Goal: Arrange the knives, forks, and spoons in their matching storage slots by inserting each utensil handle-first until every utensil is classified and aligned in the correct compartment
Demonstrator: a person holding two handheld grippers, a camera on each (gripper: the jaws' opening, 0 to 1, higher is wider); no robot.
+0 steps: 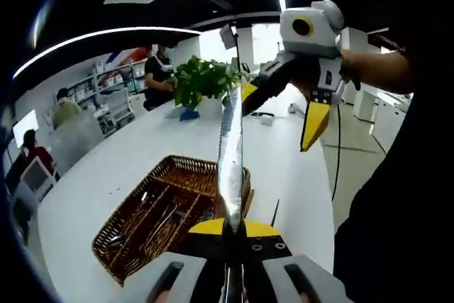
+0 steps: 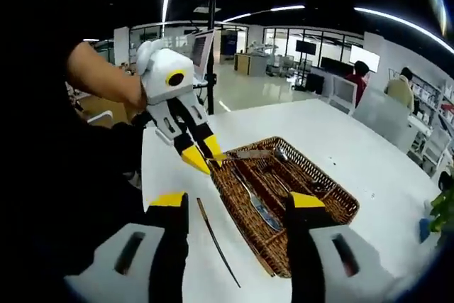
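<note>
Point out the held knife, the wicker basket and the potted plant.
Knife (image 1: 230, 154): left gripper view, mid-blade.
Wicker basket (image 2: 333, 193): right gripper view, far rim.
Potted plant (image 1: 202, 79): left gripper view, leaves.

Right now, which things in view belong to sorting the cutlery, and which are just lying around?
For the job:
- knife, clamped in the left gripper
- wicker tray with its slots
- utensils in the tray
- right gripper, open above the tray

Just lying about:
- thin dark stick on the white table beside the tray
- potted plant at the table's far end
</note>
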